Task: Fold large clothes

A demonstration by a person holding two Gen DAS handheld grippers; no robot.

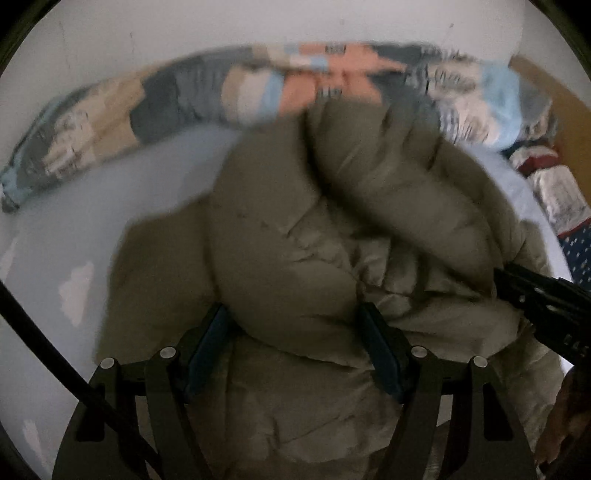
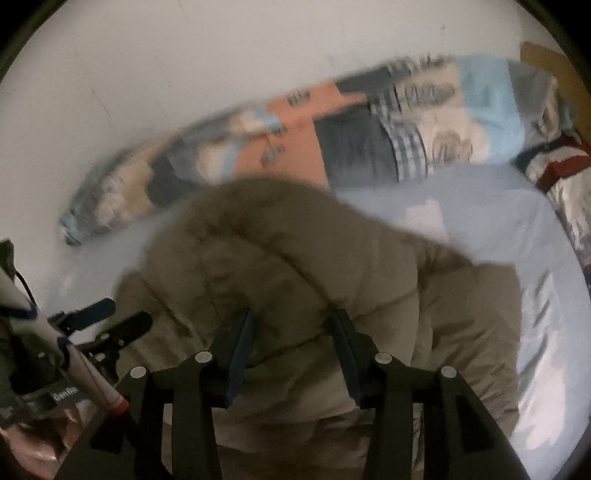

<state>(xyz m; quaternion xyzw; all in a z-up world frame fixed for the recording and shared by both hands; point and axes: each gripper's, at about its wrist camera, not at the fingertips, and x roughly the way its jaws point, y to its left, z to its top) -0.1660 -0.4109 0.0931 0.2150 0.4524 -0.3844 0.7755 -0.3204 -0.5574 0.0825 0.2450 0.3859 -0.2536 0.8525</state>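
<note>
Left wrist view: one olive puffer jacket fills the centre and lower frame, bunched on a pale blue bed sheet. Left gripper has its jaws spread wide, straddling a padded roll of the jacket; blue pads sit either side of it. Blur hides whether they press on the fabric, so I can't call it a grasp. Right gripper enters from the right edge, its tip at the jacket's right side. One patchwork quilt arcs across the top against a white wall.

Right wrist view: same jacket, centre frame, directly ahead of and under the right gripper. Jaws partly apart, fabric bulging between them but not visibly pinched; reads as released. Left gripper is at lower left, jaws apart, at the jacket's left edge.

Key relation: the jacket's padded roll runs away from both sets of fingers toward the quilt, each gripper on its own near side, about equally close.

Count: one jacket, two grippers, one quilt. My read: fold mid-way, next grip is the near hem.
</note>
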